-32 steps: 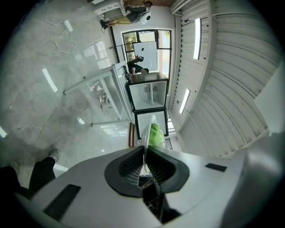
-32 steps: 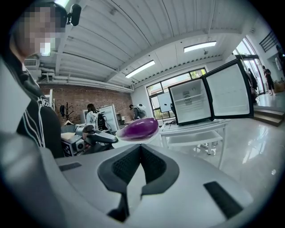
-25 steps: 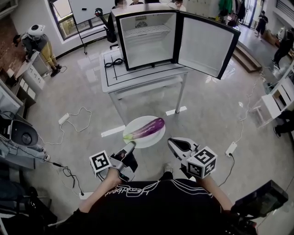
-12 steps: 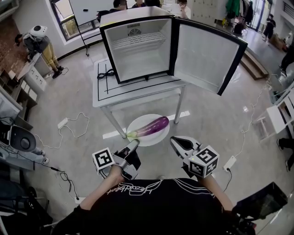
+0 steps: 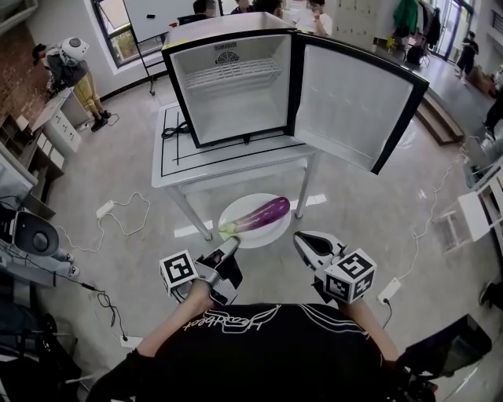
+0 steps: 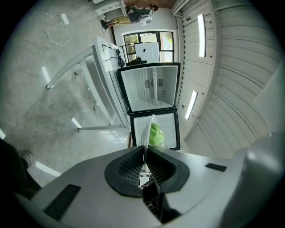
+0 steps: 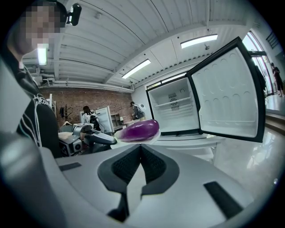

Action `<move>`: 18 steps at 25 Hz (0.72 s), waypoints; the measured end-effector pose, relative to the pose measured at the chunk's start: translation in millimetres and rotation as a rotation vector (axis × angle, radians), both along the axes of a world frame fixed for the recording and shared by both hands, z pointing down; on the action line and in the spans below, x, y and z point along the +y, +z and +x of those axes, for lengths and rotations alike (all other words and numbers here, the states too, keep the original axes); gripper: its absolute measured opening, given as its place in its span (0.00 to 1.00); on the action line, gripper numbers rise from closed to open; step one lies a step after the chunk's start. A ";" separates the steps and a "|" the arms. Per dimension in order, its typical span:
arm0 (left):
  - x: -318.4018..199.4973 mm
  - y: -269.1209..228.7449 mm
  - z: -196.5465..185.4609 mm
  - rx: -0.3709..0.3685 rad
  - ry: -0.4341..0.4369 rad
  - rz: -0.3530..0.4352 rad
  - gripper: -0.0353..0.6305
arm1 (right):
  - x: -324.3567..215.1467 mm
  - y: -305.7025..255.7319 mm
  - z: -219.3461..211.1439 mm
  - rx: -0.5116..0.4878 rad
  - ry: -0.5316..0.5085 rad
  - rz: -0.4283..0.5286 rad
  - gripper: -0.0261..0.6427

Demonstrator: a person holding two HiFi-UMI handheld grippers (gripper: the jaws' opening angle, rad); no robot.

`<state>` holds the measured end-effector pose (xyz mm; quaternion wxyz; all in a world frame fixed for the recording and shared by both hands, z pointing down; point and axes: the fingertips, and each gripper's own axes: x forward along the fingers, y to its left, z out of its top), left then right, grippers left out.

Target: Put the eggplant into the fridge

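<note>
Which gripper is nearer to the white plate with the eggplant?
Left. The left gripper clamps the plate at its near rim; the right gripper, jaws together, hangs beside its right edge, seemingly apart.

it looked like a lab hall: a power strip (image 5: pixel 104 209) on the polished floor (image 5: pixel 86 157), a whiteboard (image 5: pixel 153 16) at top, and a fridge (image 5: pixel 228 86) on a tape-marked table (image 5: pixel 177 161).

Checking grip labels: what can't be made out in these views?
Left gripper view: the edge-on plate hides the eggplant body; only its green end shows.
Right gripper view: the shut right gripper hides the plate's near rim, so contact is unclear.
Head view: people behind the fridge are cut off by the top edge.
</note>
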<state>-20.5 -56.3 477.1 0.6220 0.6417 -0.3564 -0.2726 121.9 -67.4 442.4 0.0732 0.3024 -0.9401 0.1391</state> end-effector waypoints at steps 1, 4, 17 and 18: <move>-1.2 0.8 1.2 0.000 -0.002 -0.004 0.09 | -1.0 0.5 0.1 0.000 -0.004 -0.001 0.05; -1.7 -0.9 5.8 -0.004 -0.002 -0.006 0.09 | -0.4 2.1 1.2 -0.004 -0.010 -0.002 0.05; -24.5 3.6 15.2 -0.012 0.019 -0.019 0.09 | -24.1 4.9 8.2 0.001 0.009 -0.001 0.05; -29.2 3.6 16.0 -0.016 0.024 -0.018 0.09 | -28.7 4.9 8.8 0.001 0.013 0.000 0.05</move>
